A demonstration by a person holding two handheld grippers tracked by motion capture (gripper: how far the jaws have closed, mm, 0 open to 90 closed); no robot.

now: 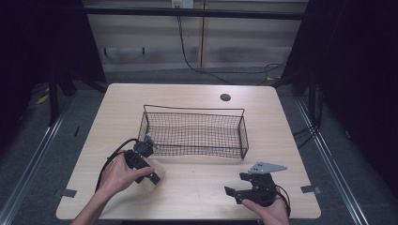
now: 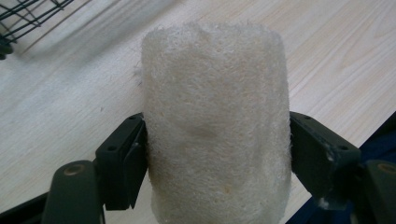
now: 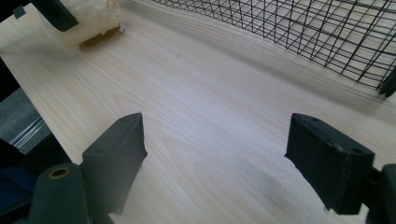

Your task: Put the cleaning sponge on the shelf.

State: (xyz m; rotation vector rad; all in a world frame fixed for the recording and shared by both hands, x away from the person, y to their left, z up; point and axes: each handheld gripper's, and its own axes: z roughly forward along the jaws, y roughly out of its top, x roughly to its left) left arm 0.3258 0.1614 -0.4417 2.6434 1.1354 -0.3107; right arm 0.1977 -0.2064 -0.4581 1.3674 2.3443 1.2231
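A cream, fibrous loofah sponge (image 2: 215, 126) sits between the jaws of my left gripper (image 2: 217, 158), which is shut on it close above the wooden table. From above, that gripper (image 1: 151, 177) and the loofah sponge (image 1: 155, 174) are at the front left, just before the left end of a black wire basket (image 1: 195, 133). My right gripper (image 1: 233, 190) rests at the front right with its jaws wide apart and nothing between them. In the right gripper view my right gripper (image 3: 215, 154) faces bare tabletop, with the loofah sponge (image 3: 91, 18) far off at the upper left.
The wire basket (image 3: 299, 32) stands mid-table with nothing in it. A round cable hole (image 1: 225, 97) lies behind it. The table's front edge (image 1: 187, 216) is near both hands. Dark curtains and cables surround the table.
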